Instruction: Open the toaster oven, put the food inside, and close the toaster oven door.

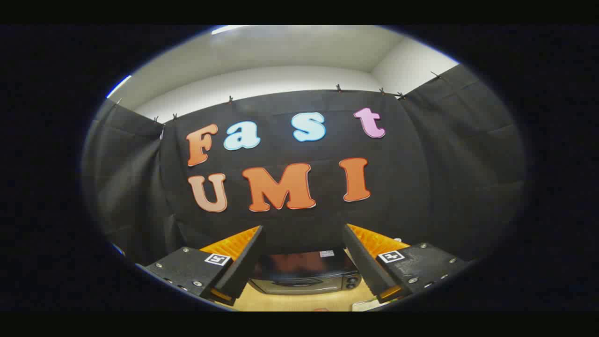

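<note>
A toaster oven [304, 274] stands on the wooden table [299, 302], seen low between my two fingers and well beyond them. Its top is dark and glossy, and its front has a door handle and knobs at the right; the door looks shut. My gripper [303, 234] is open, held high above the table with nothing between its fingers. A small reddish thing [321, 309] and a pale flat thing [362, 305] lie on the table nearer to me; I cannot tell what they are.
The black cloth wall [421, 187] of the booth rises right behind the oven and wraps round both sides. White room walls and ceiling [299, 56] show above it.
</note>
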`<state>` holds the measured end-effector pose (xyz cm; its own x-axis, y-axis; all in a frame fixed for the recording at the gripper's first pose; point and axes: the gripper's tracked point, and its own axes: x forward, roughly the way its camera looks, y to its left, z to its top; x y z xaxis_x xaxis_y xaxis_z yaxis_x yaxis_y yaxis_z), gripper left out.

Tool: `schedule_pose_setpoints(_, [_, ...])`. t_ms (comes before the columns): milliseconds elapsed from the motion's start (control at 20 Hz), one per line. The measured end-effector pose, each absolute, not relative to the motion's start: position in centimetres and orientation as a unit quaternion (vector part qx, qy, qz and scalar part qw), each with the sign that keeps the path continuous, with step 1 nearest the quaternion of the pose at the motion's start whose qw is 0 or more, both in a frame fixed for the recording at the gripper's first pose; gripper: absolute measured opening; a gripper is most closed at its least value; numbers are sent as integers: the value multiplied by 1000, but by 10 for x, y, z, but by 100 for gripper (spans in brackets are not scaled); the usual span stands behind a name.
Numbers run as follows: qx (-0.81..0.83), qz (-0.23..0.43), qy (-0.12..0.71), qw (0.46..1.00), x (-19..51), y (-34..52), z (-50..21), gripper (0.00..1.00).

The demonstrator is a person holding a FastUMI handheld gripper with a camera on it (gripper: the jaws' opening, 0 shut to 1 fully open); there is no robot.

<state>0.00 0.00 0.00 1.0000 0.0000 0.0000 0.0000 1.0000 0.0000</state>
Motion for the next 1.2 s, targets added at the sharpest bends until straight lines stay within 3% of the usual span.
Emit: schedule_pose_setpoints(1200, [-3, 23, 32, 999, 2, 23, -19, 99])
